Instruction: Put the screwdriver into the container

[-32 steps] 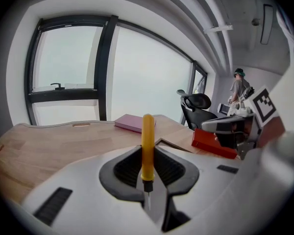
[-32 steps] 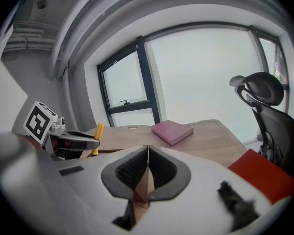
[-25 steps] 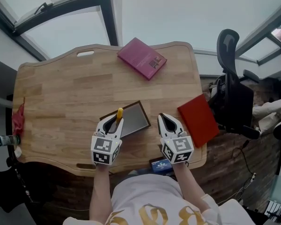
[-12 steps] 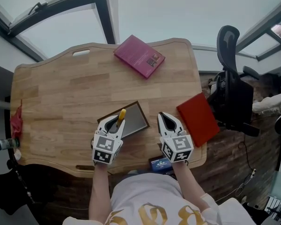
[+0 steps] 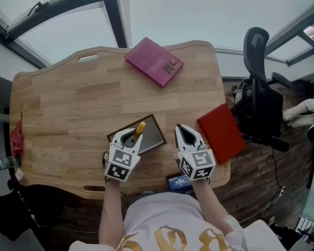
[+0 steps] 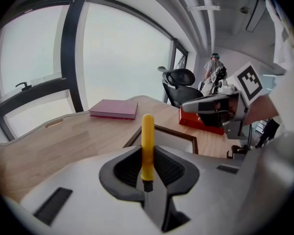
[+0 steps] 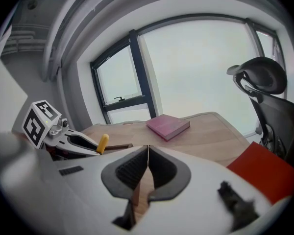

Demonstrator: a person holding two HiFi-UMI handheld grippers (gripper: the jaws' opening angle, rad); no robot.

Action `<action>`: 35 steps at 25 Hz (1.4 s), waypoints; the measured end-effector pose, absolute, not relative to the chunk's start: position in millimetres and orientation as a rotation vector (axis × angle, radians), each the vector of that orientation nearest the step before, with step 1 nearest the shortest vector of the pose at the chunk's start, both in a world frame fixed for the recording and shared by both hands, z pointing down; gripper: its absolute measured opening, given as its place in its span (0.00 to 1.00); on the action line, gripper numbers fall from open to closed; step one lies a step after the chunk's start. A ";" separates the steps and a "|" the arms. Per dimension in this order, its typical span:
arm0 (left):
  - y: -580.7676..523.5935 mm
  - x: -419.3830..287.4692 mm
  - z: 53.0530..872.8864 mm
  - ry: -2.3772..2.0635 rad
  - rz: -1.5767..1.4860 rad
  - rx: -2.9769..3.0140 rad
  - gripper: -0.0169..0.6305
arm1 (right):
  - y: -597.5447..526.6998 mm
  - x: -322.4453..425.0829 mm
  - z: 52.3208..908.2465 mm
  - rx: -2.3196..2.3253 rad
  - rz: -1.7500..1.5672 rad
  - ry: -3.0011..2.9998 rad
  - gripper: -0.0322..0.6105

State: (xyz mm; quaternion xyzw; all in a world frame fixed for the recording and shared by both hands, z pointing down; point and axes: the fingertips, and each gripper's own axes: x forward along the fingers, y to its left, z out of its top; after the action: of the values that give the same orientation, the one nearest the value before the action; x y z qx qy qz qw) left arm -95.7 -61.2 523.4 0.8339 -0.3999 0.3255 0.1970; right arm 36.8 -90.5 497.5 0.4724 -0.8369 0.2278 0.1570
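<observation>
The shaft of the screwdriver (image 6: 147, 146) is hidden between the jaws of the left gripper (image 5: 131, 136), which also covers the near corner of the container (image 5: 154, 133). A small dark object (image 5: 178, 182), perhaps a phone, is partly behind the right gripper (image 5: 182, 129).

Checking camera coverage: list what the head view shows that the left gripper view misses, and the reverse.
Head view only: the bottle and red cloth beside the table's left edge. Left gripper view only: the left gripper's ribbed fingers pressing the screwdriver's yellow handle. Both: the screwdriver, container, pink book, red book, right gripper.
</observation>
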 end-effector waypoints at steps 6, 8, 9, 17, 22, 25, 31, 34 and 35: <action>-63.5 -88.2 529.8 -1.057 0.915 2.319 0.15 | -94.6 43.1 502.0 1.367 0.675 -2.379 0.10; -63.1 -86.2 533.0 -1.036 0.933 2.311 0.15 | -95.8 45.4 503.0 1.373 0.680 -2.374 0.10; -62.8 -85.3 534.7 -1.026 0.940 2.305 0.15 | -96.2 46.5 503.3 1.375 0.681 -2.372 0.10; -62.5 -81.4 546.2 -0.979 0.988 2.267 0.15 | -98.8 52.5 507.2 1.385 0.689 -2.360 0.10; -62.9 -79.7 550.5 -0.956 1.008 2.248 0.15 | -100.3 51.7 510.4 1.375 0.692 -2.358 0.10; -61.6 -79.0 554.7 -0.937 1.028 2.236 0.15 | -100.1 50.3 512.4 1.365 0.699 -2.357 0.10; -60.2 -77.0 561.0 -0.900 1.061 2.201 0.15 | -100.7 49.3 517.9 1.344 0.702 -2.350 0.10; -60.6 -76.5 563.3 -0.888 1.075 2.189 0.15 | -102.4 48.9 520.6 1.336 0.703 -2.346 0.10; -60.4 -76.4 564.4 -0.884 1.081 2.185 0.15 | -102.6 48.5 522.3 1.332 0.703 -2.345 0.10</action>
State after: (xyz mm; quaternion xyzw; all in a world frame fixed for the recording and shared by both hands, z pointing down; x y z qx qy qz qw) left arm -76.4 -60.4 564.4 0.8112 -0.3281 0.4012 0.2707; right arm 48.5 -102.6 522.3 0.4705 -0.8281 0.2484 0.1765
